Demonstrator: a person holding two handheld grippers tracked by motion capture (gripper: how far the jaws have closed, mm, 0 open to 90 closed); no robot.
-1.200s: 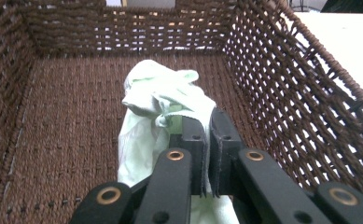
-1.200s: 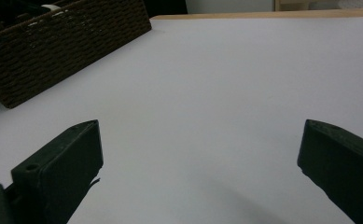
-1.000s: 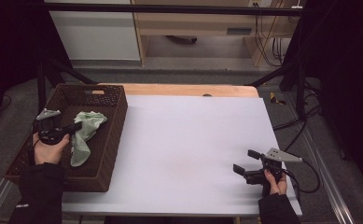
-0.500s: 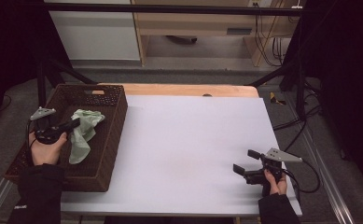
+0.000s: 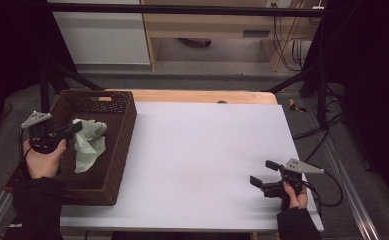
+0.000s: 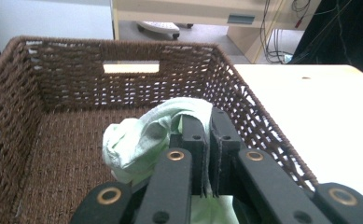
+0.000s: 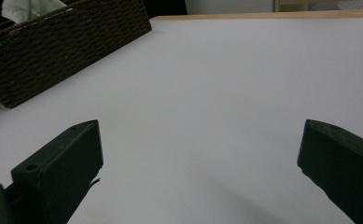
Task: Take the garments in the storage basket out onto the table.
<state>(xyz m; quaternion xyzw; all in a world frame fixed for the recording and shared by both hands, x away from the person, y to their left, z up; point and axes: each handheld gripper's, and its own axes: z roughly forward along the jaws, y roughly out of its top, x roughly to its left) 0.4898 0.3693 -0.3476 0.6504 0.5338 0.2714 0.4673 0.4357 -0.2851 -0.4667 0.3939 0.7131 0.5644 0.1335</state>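
While left claw (image 6: pixel 206 154) pinches pale green cloth (image 6: pixel 142 140) tight between closed jaws, left hand (image 5: pixel 44 157) holds it level over wicker basket (image 5: pixel 124 117). Cloth hangs inside basket, long axis drooping downward. Basket wall stands toward white worktop (image 5: pixel 202 150). Right claw (image 5: pixel 263 174) rests wide open, empty, on worktop, well apart.

Beyond the white table (image 5: pixel 207 150) sits a pale wooden cabinet (image 5: pixel 207 25) beside a white panel (image 5: pixel 102 32); grey floor (image 5: pixel 222 80), black curtains (image 5: pixel 372 75) flanking, cables (image 5: pixel 287 45) dangling at right.
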